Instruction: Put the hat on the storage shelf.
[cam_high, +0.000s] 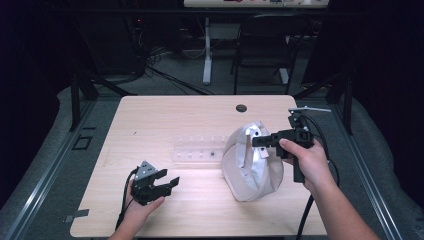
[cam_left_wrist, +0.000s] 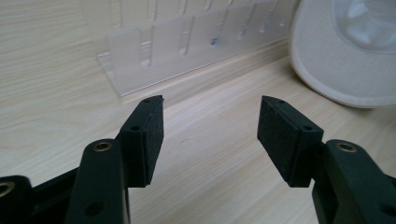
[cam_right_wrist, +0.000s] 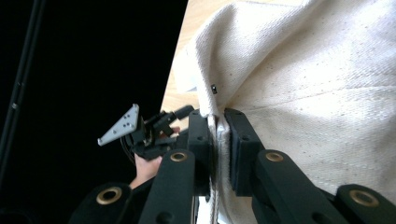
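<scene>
The right gripper (cam_high: 259, 141) had its jaws pinched tight on a fold of the cream cloth hat (cam_high: 252, 167), which sat toward the right side of the wooden table (cam_high: 165, 112), partly lifted and crumpled so that its pale lining faced up. From where the right gripper looked along its own jaws, the cloth edge (cam_right_wrist: 215, 140) ran straight down between the two pads with no gap to either side. The left gripper (cam_high: 167, 184) hovered low near the front left of the table, jaws spread wide and holding nothing, pointed toward the hat's brim (cam_left_wrist: 327, 88) and a clear plastic rack (cam_high: 197, 151) that stood just beside the hat. I judged the work barely under way: one grasp made, the hat not yet placed or shaped anywhere, the second hand's share undone.
</scene>
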